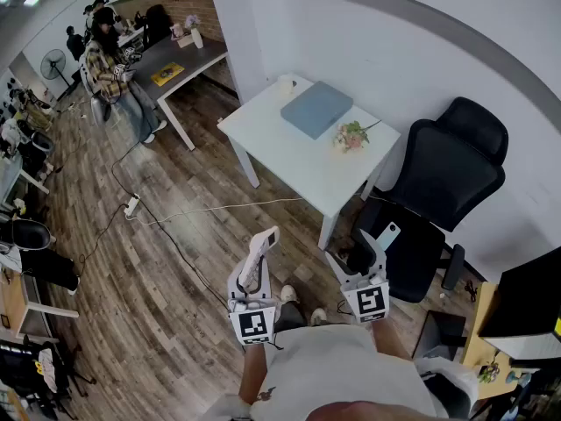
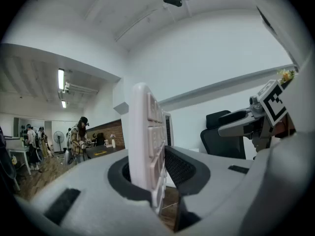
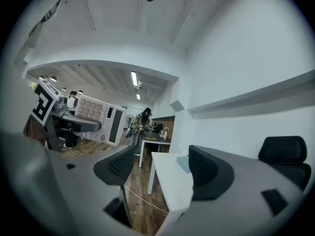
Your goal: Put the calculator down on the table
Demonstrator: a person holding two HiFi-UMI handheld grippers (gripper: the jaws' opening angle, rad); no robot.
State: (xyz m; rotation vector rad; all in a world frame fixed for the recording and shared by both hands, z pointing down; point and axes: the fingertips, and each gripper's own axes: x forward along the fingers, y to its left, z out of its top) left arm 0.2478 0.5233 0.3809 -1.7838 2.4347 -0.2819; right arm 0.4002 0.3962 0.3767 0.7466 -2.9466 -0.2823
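Above the wood-plank floor (image 1: 158, 261), short of the white rectangular desk (image 1: 294, 163), your left gripper (image 1: 252, 274) is clamped on the pale plastic push-button calculator (image 1: 263, 246). It holds the calculator on edge in the air, well apart from the desk. Your right gripper (image 1: 361, 254), alongside, has its jaws spread wide with nothing between them.

White walls (image 1: 368, 42); wood-plank floor (image 1: 149, 296); black office chair (image 1: 447, 174); ceiling strip lights (image 2: 61, 78).
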